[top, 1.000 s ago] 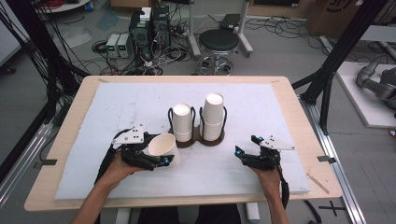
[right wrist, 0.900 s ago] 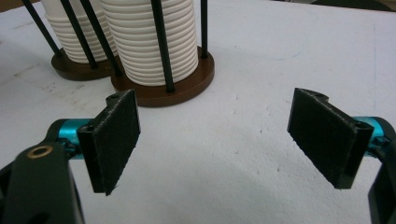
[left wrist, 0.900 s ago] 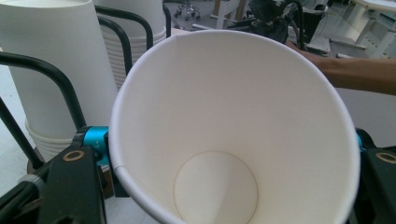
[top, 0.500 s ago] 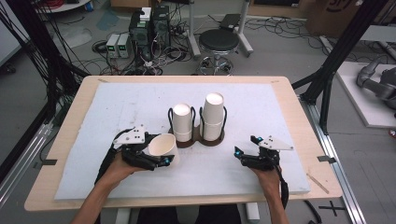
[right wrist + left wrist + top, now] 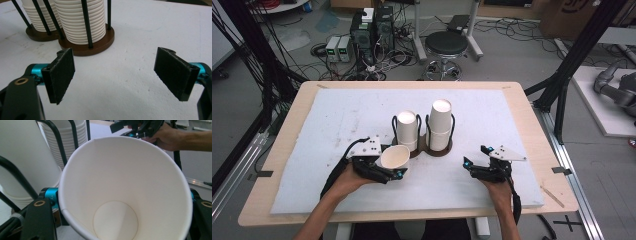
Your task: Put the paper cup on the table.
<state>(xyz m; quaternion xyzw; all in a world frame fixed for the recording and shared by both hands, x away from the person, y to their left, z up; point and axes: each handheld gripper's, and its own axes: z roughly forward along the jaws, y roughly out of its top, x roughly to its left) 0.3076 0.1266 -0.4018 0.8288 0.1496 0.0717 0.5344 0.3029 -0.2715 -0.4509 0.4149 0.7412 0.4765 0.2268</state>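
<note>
— Where was the cup [image 5: 394,157]?
— Clamped in the left gripper [image 5: 387,172], mouth up (tilted), near the worktop's [image 5: 337,115] front edge, beside the rack [image 5: 424,145].
— The right gripper [image 5: 115,75]?
— Jaws apart, holding nothing.

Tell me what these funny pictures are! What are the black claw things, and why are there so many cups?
A person sits at a table and holds a grabbing tool, called a gripper, in each hand. One picture comes from a camera high above. The other two come from small cameras riding on the grippers, so you look along their black jaws.

On the white mat stands a brown holder with black rods. It keeps two stacks of paper cups tidy, turned upside down.

The left gripper pinches one loose cup, tipped toward its camera, so you peer right down to the bottom of it. The right gripper holds nothing. Its jaws stand wide apart over the mat, close to the holder.
</note>
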